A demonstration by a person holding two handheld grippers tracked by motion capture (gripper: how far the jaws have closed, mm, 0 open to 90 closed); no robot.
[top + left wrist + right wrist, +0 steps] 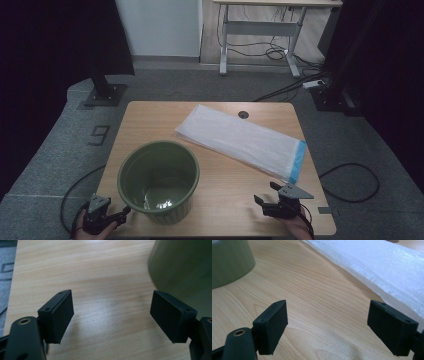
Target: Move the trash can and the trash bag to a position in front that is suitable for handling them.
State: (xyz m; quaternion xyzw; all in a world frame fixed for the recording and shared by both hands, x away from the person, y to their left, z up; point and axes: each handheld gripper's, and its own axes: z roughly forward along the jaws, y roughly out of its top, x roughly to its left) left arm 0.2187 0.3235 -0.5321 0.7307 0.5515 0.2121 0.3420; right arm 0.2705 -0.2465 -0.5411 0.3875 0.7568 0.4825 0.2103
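High view first: I look down on a light wooden table [225,200] with fine straight grain, rounded corners and a small dark round hole near its far edge. It stands on grey carpet, with loose black cables trailing beyond it.

Next in size is a long, flat white plastic bag [240,139]. It lies diagonally across the far right half of the tabletop, and its crinkled, faintly glossy film ends in a pale blue band at the end nearest me. In the right gripper view the same bag [387,267] looks slightly puffy, with a soft folded edge.

A round olive-green plastic bucket [159,180] stands upright on the near left part of the table. Its rim is rolled, its outside is ribbed, and its smooth inside catches a little shine at the bottom.

My left gripper [120,216] sits at the near left corner, just beside the bucket's base without touching it. In the left gripper view [112,317] the flat black pads stand wide apart over bare wood, gripping nothing.

My right gripper [266,194] rests at the near right edge, close to the bag's blue end. Its jaws are likewise spread fully, with only wood between them.
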